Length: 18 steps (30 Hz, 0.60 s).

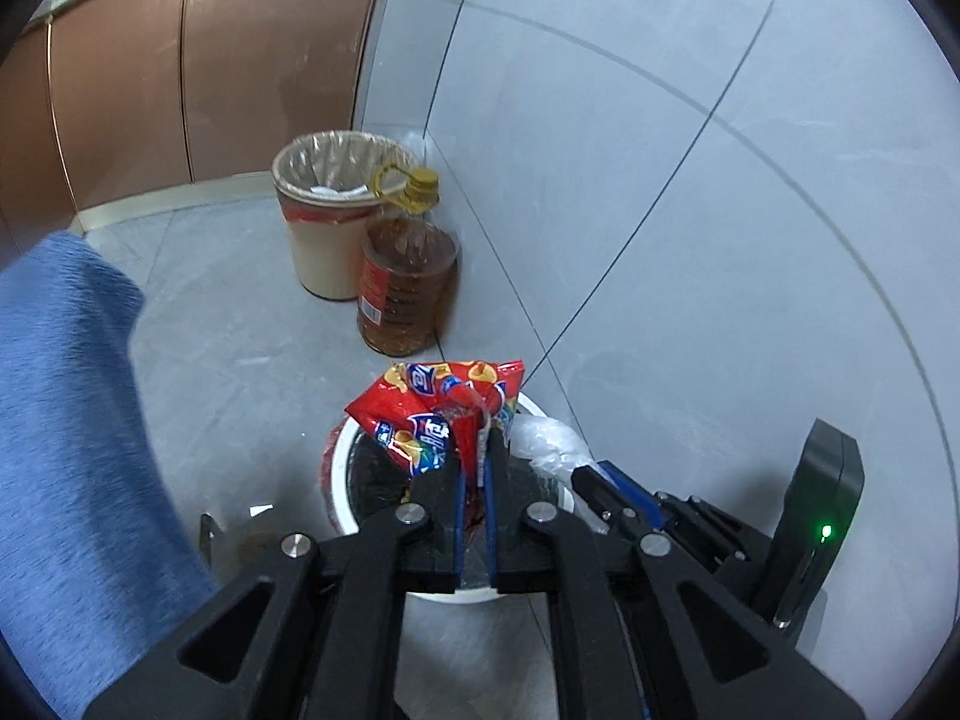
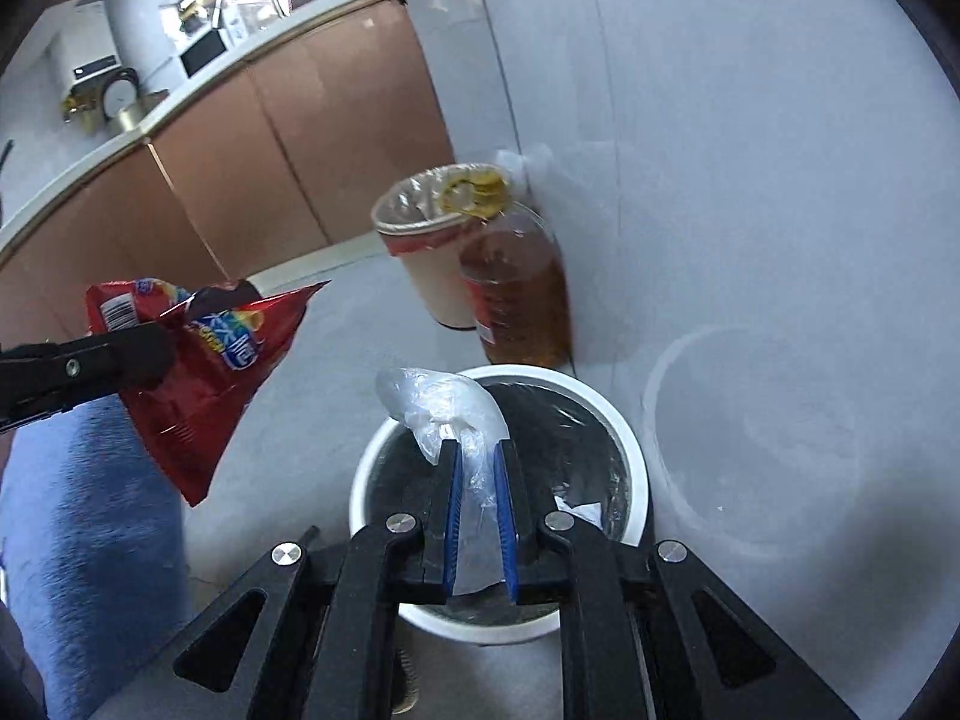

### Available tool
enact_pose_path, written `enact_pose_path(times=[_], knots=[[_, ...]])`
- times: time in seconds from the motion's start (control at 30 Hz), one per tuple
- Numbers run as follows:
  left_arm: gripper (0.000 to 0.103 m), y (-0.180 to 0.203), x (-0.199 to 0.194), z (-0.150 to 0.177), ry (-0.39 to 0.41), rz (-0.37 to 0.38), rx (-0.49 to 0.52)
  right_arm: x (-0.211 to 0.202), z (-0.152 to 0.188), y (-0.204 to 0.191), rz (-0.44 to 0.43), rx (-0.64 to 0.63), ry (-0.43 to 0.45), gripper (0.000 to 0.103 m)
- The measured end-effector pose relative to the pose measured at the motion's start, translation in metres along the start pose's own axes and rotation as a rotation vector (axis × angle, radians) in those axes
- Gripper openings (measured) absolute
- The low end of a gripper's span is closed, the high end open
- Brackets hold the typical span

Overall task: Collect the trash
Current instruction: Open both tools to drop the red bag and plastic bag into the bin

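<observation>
Delivery stage of trash collection, both pieces held over the bin. The left tongs [image 1: 474, 450] are closed nearly flat on a red snack packet [image 1: 441, 411], gripped at one edge so that the crumpled foil stands up past the blue-lined fingertips; in the right wrist view the same packet [image 2: 204, 372] hangs to the left of the bin, near its rim rather than squarely over the opening. The right tongs [image 2: 477, 468] are narrowed to a small gap on a clear plastic bag [image 2: 441, 405], whose bunched top rises above the white trash bin [image 2: 630, 438] lined with a dark bag. Beyond, against the tiled wall, stand a beige lined bin [image 1: 318, 222] and, touching or just beside it, a large cooking-oil bottle [image 1: 408, 294]; a blue-clad leg [image 1: 72, 420] fills the left. Judged step: release. The next move appears to call for bringing the left tongs fully over the opening, then parting both pairs so each piece drops inside the liner, with care that the light film does not cling to the pads
</observation>
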<state>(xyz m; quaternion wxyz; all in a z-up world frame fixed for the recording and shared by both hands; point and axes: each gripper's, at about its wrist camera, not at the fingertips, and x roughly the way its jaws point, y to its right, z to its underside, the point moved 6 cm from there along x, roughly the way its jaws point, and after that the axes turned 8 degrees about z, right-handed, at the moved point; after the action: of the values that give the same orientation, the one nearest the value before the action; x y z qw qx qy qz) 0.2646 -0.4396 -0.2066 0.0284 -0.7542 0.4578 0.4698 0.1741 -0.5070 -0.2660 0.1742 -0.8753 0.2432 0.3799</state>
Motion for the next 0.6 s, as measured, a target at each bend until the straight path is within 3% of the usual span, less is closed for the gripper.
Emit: enact_pose_path(times=[0.17,0.3,0.4,0.47,0.6], knots=[[0.008,-0.005,0.028,-0.004,-0.028,0.010,-0.024,0.022,0.002,0.010,0.026,0.018,-0.029,0.013],[0.010,-0.012,0.036,-0.003,-0.038,0.016,-0.042,0.027,0.004,0.011,0.043,0.021,-0.039,0.029],[0.019,-0.013,0.033,-0.002,-0.028,0.023,-0.047,0.027,0.007,0.009,0.050,0.016,-0.043,0.030],[0.033,-0.013,0.028,-0.003,-0.016,0.026,-0.048,0.022,0.008,0.006,0.050,0.011,-0.040,0.031],[0.035,-0.012,0.014,-0.003,0.006,0.030,-0.053,0.014,0.006,0.000,0.052,-0.005,-0.024,0.034]])
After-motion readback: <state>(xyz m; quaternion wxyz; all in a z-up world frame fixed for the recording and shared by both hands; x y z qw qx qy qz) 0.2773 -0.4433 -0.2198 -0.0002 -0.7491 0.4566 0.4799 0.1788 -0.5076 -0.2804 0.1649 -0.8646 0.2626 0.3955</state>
